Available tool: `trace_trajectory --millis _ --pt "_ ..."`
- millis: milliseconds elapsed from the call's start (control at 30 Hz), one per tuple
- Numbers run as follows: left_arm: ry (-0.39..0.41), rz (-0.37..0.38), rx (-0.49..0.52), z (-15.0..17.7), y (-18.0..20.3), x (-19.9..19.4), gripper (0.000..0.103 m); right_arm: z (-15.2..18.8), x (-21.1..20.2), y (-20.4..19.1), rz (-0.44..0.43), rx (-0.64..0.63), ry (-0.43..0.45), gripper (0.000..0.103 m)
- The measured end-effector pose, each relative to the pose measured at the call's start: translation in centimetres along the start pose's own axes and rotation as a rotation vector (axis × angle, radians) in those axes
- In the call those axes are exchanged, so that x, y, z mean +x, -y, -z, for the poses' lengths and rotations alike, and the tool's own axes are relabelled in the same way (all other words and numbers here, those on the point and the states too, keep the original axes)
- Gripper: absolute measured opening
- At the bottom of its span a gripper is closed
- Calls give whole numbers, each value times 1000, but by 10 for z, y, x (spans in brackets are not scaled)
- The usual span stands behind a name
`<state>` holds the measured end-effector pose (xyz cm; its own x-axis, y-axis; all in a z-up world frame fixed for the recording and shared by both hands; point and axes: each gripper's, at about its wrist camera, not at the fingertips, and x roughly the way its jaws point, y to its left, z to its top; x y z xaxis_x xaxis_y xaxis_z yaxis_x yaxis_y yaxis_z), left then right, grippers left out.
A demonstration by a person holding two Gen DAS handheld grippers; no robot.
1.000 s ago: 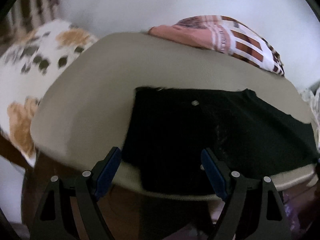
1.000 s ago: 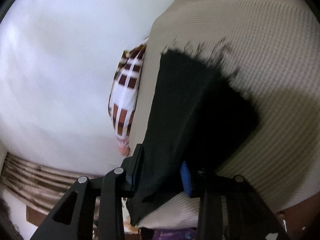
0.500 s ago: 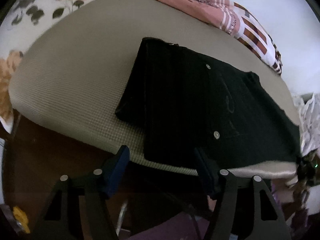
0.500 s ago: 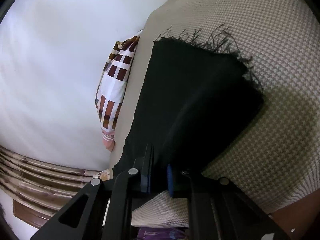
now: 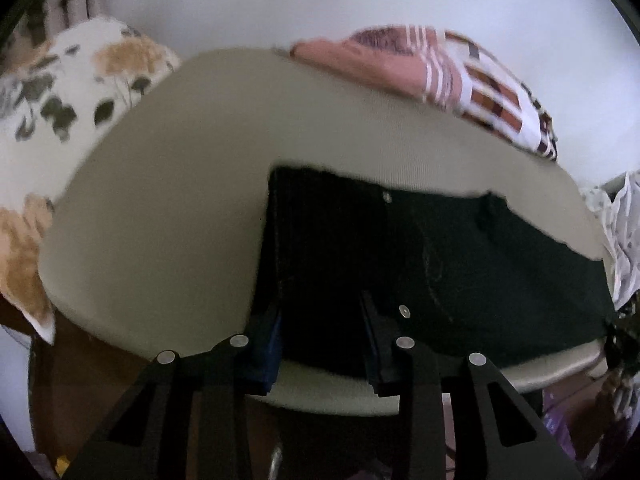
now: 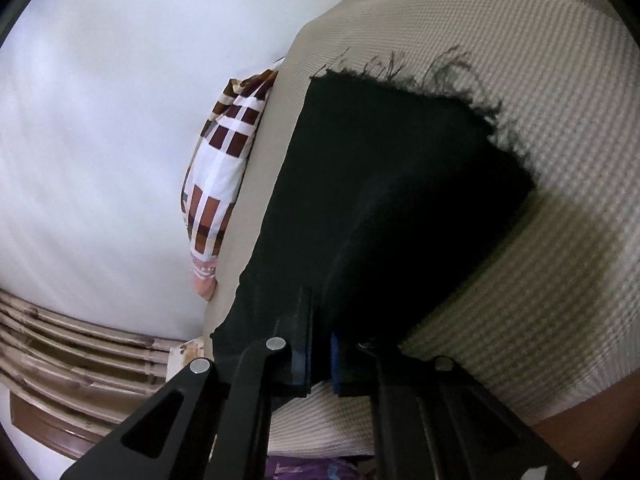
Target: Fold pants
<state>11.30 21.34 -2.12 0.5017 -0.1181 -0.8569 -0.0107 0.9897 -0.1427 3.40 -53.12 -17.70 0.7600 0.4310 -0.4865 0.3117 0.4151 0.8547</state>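
No brand, label or writing can be read on anything in view; the black pants (image 5: 400, 264) carry only plain metal rivets, one near the waist edge and one close to the left gripper (image 5: 320, 344). The pants lie folded on the beige waffle-textured cushion (image 5: 160, 220), which serves as the landmark here; they cover its near middle and right side, with a frayed hem (image 6: 420, 76) toward its far edge in the right wrist view. The left gripper's jaws have just been closing and now stand narrow at the near edge of the cushion, with a thick fold of the pants between the blue pads; the picture is blurred, but the pads appear to press the cloth on both sides. The right gripper (image 6: 320, 356) has also just been closing; its jaws are almost together, pinching a thin layer of the pants at the cushion's near rim, and the cloth rises in a ridge from the pads. A pink and brown checked cloth (image 5: 460, 80) lies bunched beyond the cushion against a white wall; a floral pillow (image 5: 60, 112) sits to the cushion's left.
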Motion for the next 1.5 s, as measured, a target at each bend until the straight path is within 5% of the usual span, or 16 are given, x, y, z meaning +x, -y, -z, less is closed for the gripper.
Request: trace_trajectory --millis 200,733,1067,1200,1367,1500 --pt "-137 -85 107 19 0 53 35 4 2 2 -1 -17 -2 2" --pt "-98 -60 33 30 -6 54 44 -10 -20 33 -192 151 53 7" --pt "-85 -76 41 31 -4 56 47 -17 -48 34 -34 58 118 2" --pt "-86 -77 41 30 -4 57 48 -18 -54 43 -60 77 126 0" --pt "-74 -71 35 29 -5 58 50 -27 -98 62 25 169 306 12" --pt "-70 -64 25 29 -6 59 52 -36 -128 17 129 40 423 12"
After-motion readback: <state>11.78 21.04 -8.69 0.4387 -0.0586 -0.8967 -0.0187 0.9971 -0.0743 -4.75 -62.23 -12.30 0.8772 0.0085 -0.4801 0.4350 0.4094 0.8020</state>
